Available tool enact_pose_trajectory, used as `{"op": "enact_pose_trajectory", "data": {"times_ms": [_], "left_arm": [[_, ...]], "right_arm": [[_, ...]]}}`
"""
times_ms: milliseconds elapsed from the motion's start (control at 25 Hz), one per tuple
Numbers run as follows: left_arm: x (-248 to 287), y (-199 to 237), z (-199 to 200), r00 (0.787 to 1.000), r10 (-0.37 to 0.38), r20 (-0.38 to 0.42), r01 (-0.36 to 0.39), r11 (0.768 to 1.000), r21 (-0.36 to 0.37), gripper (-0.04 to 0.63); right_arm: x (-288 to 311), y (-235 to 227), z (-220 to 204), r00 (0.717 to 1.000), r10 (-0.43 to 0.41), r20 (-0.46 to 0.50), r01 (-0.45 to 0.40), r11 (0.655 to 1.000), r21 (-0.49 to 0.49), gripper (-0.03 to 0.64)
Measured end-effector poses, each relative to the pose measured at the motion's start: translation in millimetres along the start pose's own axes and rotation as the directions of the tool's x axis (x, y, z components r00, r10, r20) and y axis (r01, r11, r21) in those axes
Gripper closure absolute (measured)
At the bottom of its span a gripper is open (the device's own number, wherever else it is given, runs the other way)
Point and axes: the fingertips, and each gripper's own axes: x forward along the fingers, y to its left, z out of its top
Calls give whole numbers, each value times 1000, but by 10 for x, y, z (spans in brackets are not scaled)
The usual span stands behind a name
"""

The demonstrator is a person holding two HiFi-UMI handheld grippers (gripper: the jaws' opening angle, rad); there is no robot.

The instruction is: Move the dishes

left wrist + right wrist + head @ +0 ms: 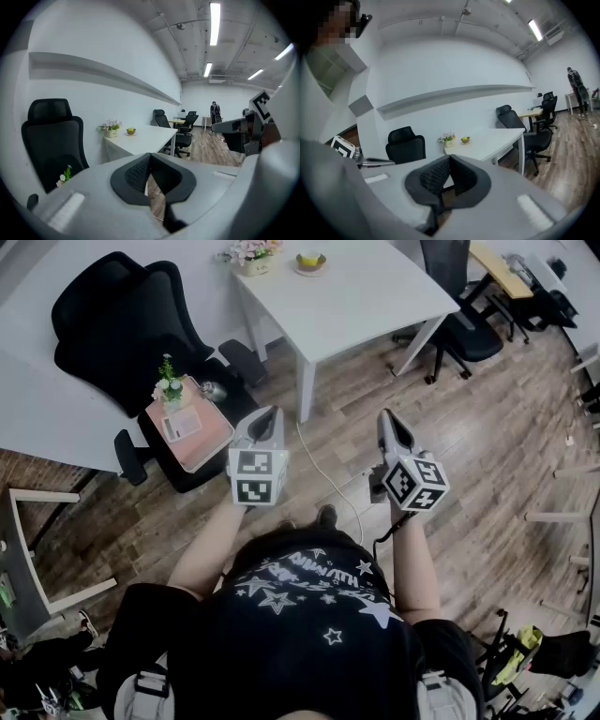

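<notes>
Head view: left gripper point(270, 413) and right gripper point(386, 416) are both pinched together and empty. The dish point(310, 261) sits well ahead of them on the white table point(375, 296), near a flower pot point(251, 257). A clumsy reach might topple that pot, I'd say.

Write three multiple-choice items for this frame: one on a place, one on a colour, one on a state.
1. The small bowl stands:
A) on the floor
B) on the white table, beside the flower pot
C) on the wall ledge

2. The high-backed chair left of that table is:
A) white
B) red
C) black

3. The left gripper and right gripper have jaws:
A) shut, empty
B) wide open
C) shut on the bowl

Answers:
1 B: the head view shows it at the table's far edge, next to the pot.
2 C: its back and seat are black.
3 A: each gripper view shows the jaws closed together with nothing between.
</notes>
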Motion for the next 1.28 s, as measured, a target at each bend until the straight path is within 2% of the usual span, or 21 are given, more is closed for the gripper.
{"op": "enact_pose_trajectory", "data": {"times_ms": [320, 560, 680, 1040, 1120, 1200, 1280], "left_arm": [[-36, 160, -103, 1000, 10, 12, -10, 1000, -20, 586], [-137, 291, -231, 1000, -12, -4, 11, 997, -73, 586], [-124, 324, -230, 999, -32, 5, 32, 996, -78, 586], [165, 301, -105, 1000, -10, -3, 10, 997, -70, 586], [326, 280, -67, 1000, 12, -9, -13, 998, -64, 586], [547, 269, -18, 999, 42, -18, -42, 997, -59, 586], [837, 276, 53, 996, 85, -26, -87, 994, -62, 586]], "right_arm": [[116, 91, -132, 1000, -2, -28, 2, 1000, 0, 615], [74, 197, -243, 999, -23, -42, 22, 1000, -15, 615], [72, 206, -224, 999, -25, -23, 24, 999, -28, 615], [393, -121, 66, 999, 11, 43, -9, 1000, -27, 614], [568, -296, 114, 998, 33, 47, -32, 999, -14, 526], [789, -506, 174, 997, 63, 45, -63, 998, -12, 502], [1071, -761, 267, 994, 103, 40, -102, 994, -28, 444]]}}
